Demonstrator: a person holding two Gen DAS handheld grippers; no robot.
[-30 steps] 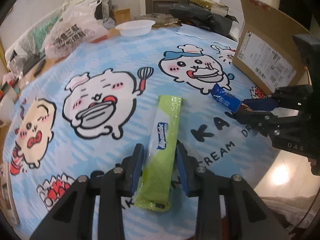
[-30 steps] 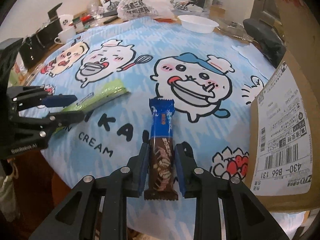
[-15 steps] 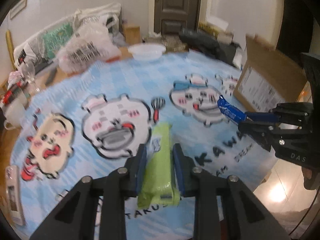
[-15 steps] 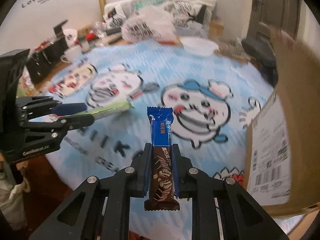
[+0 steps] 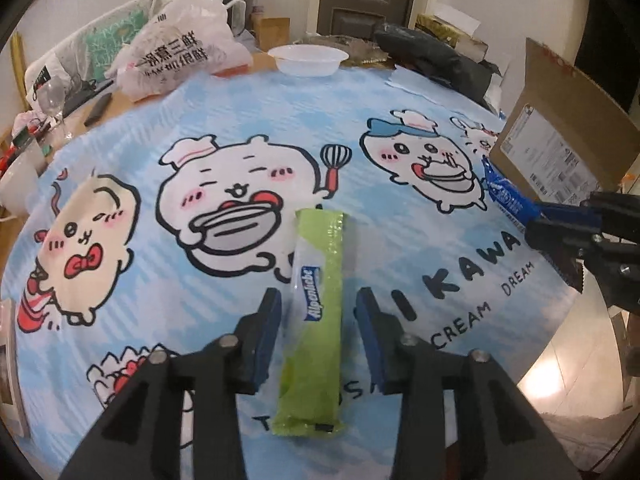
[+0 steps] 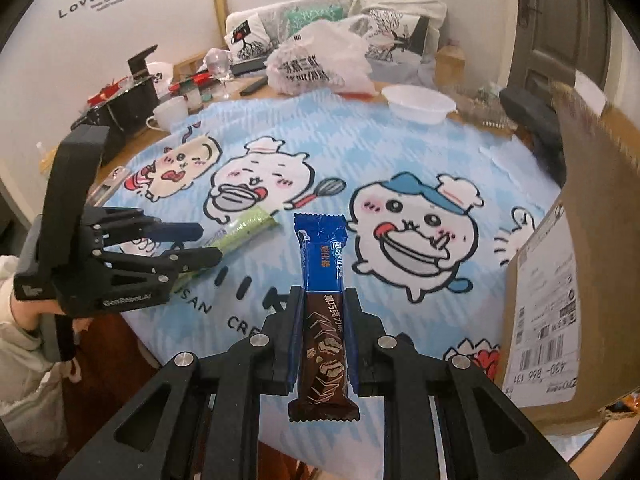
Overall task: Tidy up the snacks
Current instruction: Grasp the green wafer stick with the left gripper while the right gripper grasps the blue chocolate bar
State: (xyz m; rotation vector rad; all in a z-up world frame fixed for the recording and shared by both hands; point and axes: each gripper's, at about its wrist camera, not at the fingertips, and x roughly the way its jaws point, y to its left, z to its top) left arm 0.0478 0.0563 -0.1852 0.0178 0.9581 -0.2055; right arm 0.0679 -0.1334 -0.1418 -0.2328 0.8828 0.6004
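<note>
A long green Alpenliebe candy pack lies on the blue cartoon tablecloth. My left gripper is open, its pads on either side of the pack with a gap on each side. My right gripper is shut on a blue and brown chocolate bar and holds it above the table. That bar also shows at the right of the left wrist view. The left gripper and green pack show at the left of the right wrist view.
An open cardboard box stands at the table's right edge, also in the left wrist view. A white bowl, plastic bags, a wine glass and a mug crowd the far side.
My left gripper was shut on the green pack half a second ago; its jaws have opened and the pack lies on the cloth. The right gripper still holds the chocolate bar, lifted off the table.
</note>
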